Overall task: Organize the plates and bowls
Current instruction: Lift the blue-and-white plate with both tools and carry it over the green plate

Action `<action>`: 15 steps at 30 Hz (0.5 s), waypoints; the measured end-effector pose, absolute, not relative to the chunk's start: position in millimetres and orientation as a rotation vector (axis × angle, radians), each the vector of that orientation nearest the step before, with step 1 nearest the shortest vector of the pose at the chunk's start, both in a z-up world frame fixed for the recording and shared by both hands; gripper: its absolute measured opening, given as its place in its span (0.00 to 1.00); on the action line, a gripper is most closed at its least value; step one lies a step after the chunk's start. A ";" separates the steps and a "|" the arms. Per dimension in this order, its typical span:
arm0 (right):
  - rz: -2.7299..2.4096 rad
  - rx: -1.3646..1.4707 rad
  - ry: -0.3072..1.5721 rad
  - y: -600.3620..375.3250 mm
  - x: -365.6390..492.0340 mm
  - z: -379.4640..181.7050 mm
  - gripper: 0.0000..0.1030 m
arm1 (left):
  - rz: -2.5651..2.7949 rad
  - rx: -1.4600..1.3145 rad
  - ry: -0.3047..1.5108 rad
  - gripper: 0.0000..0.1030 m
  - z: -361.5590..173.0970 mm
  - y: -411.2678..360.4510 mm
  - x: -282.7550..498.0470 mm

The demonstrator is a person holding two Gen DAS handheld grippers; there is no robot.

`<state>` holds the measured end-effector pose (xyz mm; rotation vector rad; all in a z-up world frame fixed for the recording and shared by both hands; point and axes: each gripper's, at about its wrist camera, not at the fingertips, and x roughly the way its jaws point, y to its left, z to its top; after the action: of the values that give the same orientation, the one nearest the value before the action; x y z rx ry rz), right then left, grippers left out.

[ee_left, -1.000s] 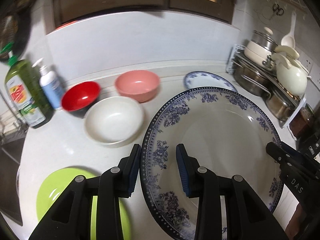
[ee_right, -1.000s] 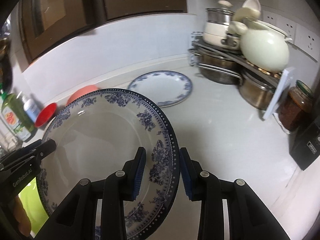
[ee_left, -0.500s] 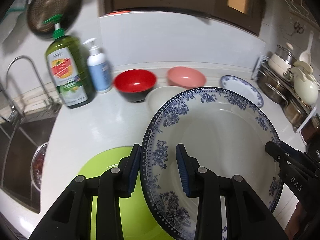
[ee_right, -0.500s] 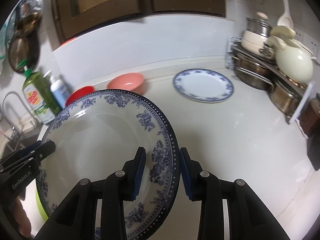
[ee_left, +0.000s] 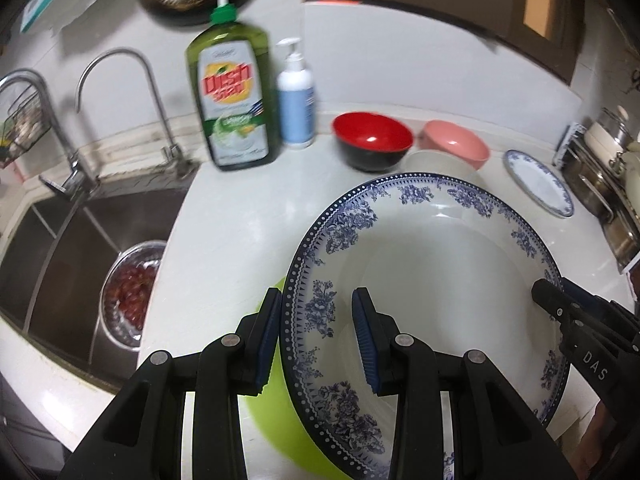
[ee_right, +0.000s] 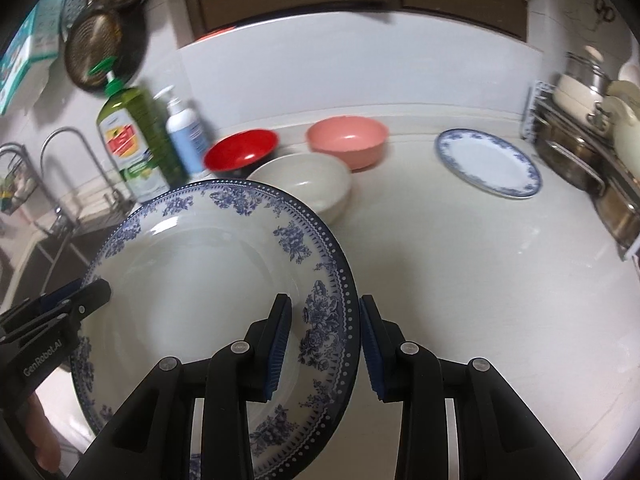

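Observation:
Both grippers hold one large blue-and-white floral plate (ee_left: 432, 272) (ee_right: 192, 268) above the counter. My left gripper (ee_left: 316, 336) is shut on its left rim; my right gripper (ee_right: 324, 344) is shut on its right rim. Under it lies a lime green plate (ee_left: 276, 412), mostly hidden. A red bowl (ee_left: 372, 140) (ee_right: 242, 151), a pink bowl (ee_left: 456, 146) (ee_right: 347, 139) and a white bowl (ee_right: 308, 182) stand behind. A smaller blue-rimmed plate (ee_left: 538, 188) (ee_right: 488, 162) lies at the back right.
A green dish soap bottle (ee_left: 232, 92) and a white pump bottle (ee_left: 296, 100) stand by the wall. The sink (ee_left: 60, 240) with a colander of red fruit (ee_left: 128, 292) is at the left. Pots on a rack (ee_right: 592, 132) stand at the right.
Both grippers have carried the large plate leftward toward the sink side. It now covers more of the green plate; the bowls and small plate have shifted right in view.

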<state>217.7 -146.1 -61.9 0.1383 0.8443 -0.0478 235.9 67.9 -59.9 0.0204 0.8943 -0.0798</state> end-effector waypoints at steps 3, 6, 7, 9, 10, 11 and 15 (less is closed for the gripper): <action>-0.025 0.124 0.857 -129.5 222.2 -69.0 0.35 | -0.056 0.020 0.914 0.35 -68.8 79.6 235.8; -0.005 0.118 0.878 -116.7 226.8 -78.0 0.35 | -0.038 0.018 0.940 0.35 -78.8 88.6 237.3; -0.002 0.115 0.886 -113.6 228.1 -81.5 0.35 | -0.032 0.019 0.948 0.35 -82.8 91.5 237.7; 0.007 0.115 0.904 -107.4 231.5 -89.7 0.35 | -0.025 0.023 0.966 0.35 -90.1 95.2 240.3; 0.011 0.119 0.922 -105.0 233.6 -94.9 0.35 | -0.023 0.024 0.973 0.35 -93.2 97.0 242.0; 0.014 0.123 0.932 -104.2 234.3 -97.8 0.35 | -0.021 0.025 0.981 0.35 -96.4 98.0 243.1; 0.017 0.133 0.974 -99.4 240.5 -113.0 0.35 | -0.019 0.035 1.012 0.35 -109.2 101.1 248.3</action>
<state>240.5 -99.4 -113.0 0.1326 0.9735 0.0167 248.3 101.1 -109.2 0.0355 1.0120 -0.0187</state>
